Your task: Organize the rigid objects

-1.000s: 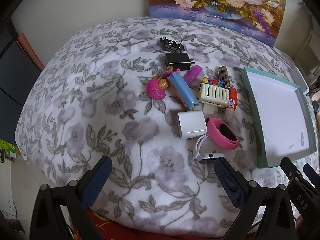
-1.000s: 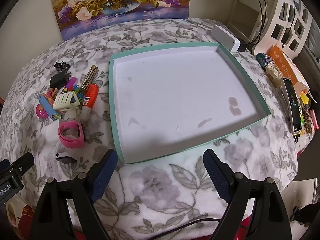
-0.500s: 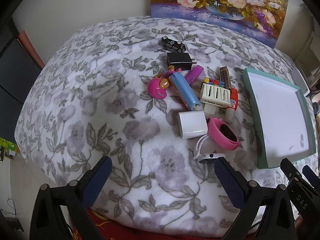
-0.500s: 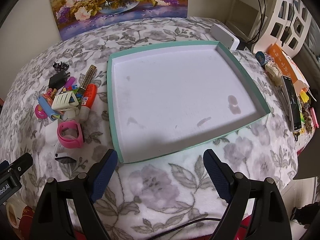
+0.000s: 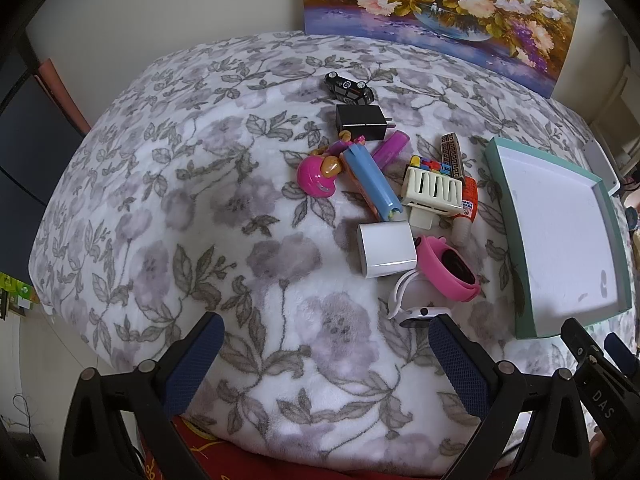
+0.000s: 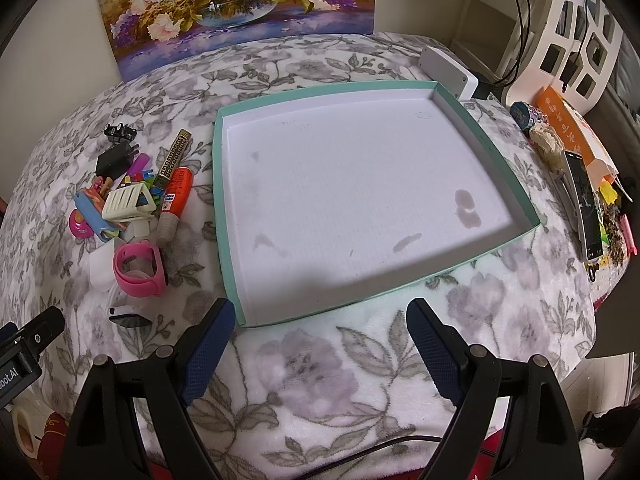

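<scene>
Very little differs from a second ago. In the left wrist view the pile (image 5: 400,200) sits slightly lower in frame than before. In the right wrist view the tray (image 6: 218,184) and the pile (image 6: 132,216) sit slightly further left.

Tray (image 6: 226,216): floor bare, walled by a low rim.
Blanket (image 5: 168,216): left part open.
Obstacle: toy pile (image 5: 400,196), tightly packed beside the tray.

blanket (image 5: 168,208): soft, fuzzy cloth
tray (image 6: 218,184): matt card
white charger (image 5: 386,249): glossy plastic
pink watch (image 5: 448,270): smooth rubbery band
</scene>
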The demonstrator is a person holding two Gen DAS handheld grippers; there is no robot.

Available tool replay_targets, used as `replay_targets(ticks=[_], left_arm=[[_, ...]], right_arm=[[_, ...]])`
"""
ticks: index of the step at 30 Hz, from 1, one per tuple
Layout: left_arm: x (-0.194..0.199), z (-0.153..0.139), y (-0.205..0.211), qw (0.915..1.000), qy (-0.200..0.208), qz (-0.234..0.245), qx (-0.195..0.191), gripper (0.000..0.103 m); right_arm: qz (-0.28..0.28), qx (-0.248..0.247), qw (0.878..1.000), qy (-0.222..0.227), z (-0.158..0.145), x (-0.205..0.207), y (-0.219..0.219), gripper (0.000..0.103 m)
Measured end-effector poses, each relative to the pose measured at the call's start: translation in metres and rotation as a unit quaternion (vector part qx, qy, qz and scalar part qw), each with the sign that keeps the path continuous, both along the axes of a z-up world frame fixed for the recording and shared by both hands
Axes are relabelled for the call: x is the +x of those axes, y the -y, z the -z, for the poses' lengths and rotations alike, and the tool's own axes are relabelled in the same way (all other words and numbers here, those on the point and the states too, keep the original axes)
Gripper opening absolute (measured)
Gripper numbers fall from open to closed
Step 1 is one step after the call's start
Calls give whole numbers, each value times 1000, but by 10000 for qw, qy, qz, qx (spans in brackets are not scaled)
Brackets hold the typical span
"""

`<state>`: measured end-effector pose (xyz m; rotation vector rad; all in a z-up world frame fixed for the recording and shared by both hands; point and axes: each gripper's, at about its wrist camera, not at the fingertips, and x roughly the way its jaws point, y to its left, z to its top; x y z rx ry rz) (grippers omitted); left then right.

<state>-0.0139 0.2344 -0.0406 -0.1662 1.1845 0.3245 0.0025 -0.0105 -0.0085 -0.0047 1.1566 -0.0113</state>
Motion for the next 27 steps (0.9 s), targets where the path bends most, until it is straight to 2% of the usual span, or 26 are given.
replay_targets(ticks=[27], left_arm=[[0, 1, 0, 10000, -9, -5, -5, 103]], right_arm=[[-17, 0, 10000, -2, 1, -1, 3, 88]])
